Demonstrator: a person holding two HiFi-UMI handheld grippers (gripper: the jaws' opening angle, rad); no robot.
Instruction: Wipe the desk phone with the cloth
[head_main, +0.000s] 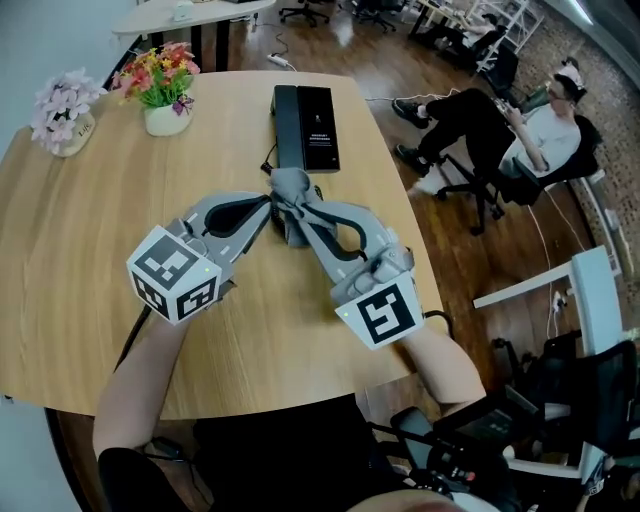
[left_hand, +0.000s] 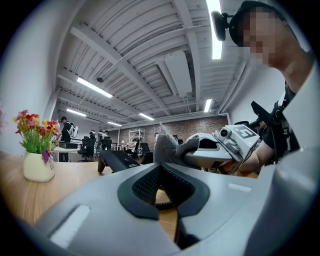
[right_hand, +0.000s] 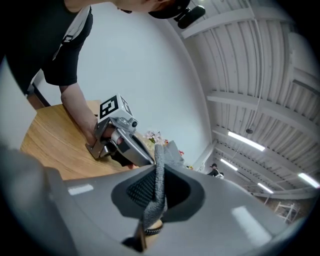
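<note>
Desk phone (head_main: 306, 125) lies black and flat at the upper middle of the tabletop (head_main: 90, 250), untouched, with its coiled cord running down towards the grippers. The cloth (head_main: 289, 184), grey and bunched, hangs just below the phone, lifted off the wood.

The right gripper (head_main: 292, 208) has its jaws clamped on the cloth, which runs as a strip right between the pads. The left gripper (head_main: 268, 205) has its jaws together at the tips, seemingly pinching the cloth's edge.

I judge the step to be readying the cloth, with wiping not yet begun. Next, the cloth needs carrying up-frame and pressing flat on the phone.

Count: one phone, one cloth, two grippers, two flower pots (head_main: 165, 110) at the upper left.
</note>
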